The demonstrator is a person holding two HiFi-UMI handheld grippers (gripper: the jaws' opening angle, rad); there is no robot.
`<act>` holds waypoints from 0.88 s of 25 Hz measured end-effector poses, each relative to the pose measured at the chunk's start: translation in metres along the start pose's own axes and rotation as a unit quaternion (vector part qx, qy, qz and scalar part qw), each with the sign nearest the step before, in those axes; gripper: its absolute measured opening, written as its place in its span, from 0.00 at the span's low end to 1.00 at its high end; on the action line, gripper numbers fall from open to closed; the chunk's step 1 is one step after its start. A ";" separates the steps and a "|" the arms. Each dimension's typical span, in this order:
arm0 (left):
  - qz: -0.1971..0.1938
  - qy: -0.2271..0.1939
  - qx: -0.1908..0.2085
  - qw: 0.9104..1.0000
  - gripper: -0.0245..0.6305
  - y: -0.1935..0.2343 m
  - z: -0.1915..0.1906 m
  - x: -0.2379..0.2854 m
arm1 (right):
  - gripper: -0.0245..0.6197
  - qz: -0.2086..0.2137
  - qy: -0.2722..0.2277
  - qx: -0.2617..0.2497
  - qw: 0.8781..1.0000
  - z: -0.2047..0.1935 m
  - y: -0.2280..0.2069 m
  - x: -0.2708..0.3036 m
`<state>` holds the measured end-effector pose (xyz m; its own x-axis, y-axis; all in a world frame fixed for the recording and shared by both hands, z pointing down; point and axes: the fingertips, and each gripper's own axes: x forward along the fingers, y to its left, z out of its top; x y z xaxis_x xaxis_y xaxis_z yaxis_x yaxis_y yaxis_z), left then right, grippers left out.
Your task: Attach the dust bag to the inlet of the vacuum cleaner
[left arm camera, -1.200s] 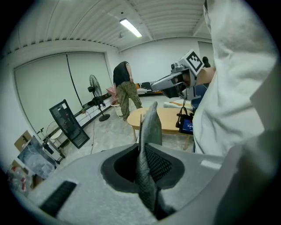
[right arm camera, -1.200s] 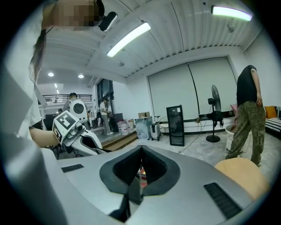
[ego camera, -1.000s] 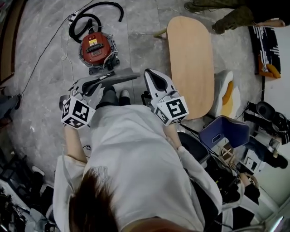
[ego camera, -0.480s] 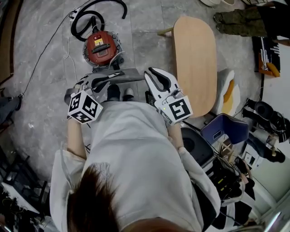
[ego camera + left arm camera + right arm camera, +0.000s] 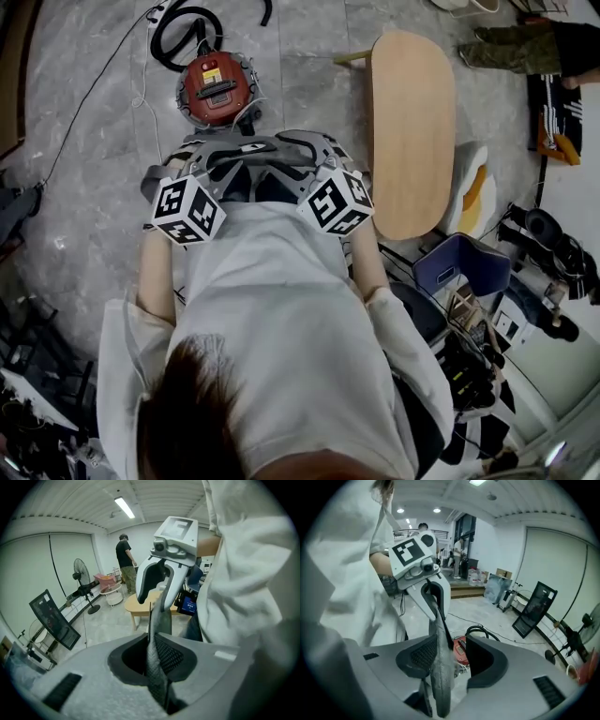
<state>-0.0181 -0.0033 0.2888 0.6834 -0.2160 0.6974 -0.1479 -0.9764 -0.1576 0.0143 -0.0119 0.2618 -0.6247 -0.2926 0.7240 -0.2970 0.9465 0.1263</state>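
Looks like the carry-it-over step to me: the left gripper (image 5: 157,667) has its fingers (image 5: 174,657) pinched on the grey dust bag (image 5: 246,148), held up in front of the person. The right gripper (image 5: 454,660) is opening its fingers (image 5: 487,660), with the bag's edge loose between them. The red vacuum cleaner (image 5: 217,86) sits on the floor (image 5: 94,187), well apart. Next, right probably needs a fresh grip before lining the bag up with the inlet, which I can't make out.
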 end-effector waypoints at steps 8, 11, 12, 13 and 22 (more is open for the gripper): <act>0.033 0.019 0.008 0.999 0.10 0.006 -0.005 0.015 | 0.12 0.029 0.075 -0.114 0.990 -0.025 0.001 0.030; 0.045 0.040 0.006 0.998 0.10 0.000 -0.022 0.033 | 0.10 0.048 0.086 -0.142 0.985 -0.043 0.005 0.044; 0.045 0.049 0.002 0.998 0.10 -0.004 -0.029 0.039 | 0.10 0.059 0.090 -0.148 0.983 -0.049 0.008 0.050; 0.044 0.057 -0.004 0.997 0.10 -0.008 -0.035 0.046 | 0.10 0.071 0.093 -0.152 0.981 -0.055 0.011 0.055; 0.012 0.070 -0.108 0.992 0.10 -0.039 -0.087 0.114 | 0.09 0.161 0.117 -0.122 0.972 -0.124 0.030 0.104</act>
<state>0.0032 0.0100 0.4354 0.5736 -0.2231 0.7881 -0.3227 -0.9459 -0.0329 0.0302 0.0028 0.4251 -0.4676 0.0357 0.8832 0.0850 0.9964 0.0048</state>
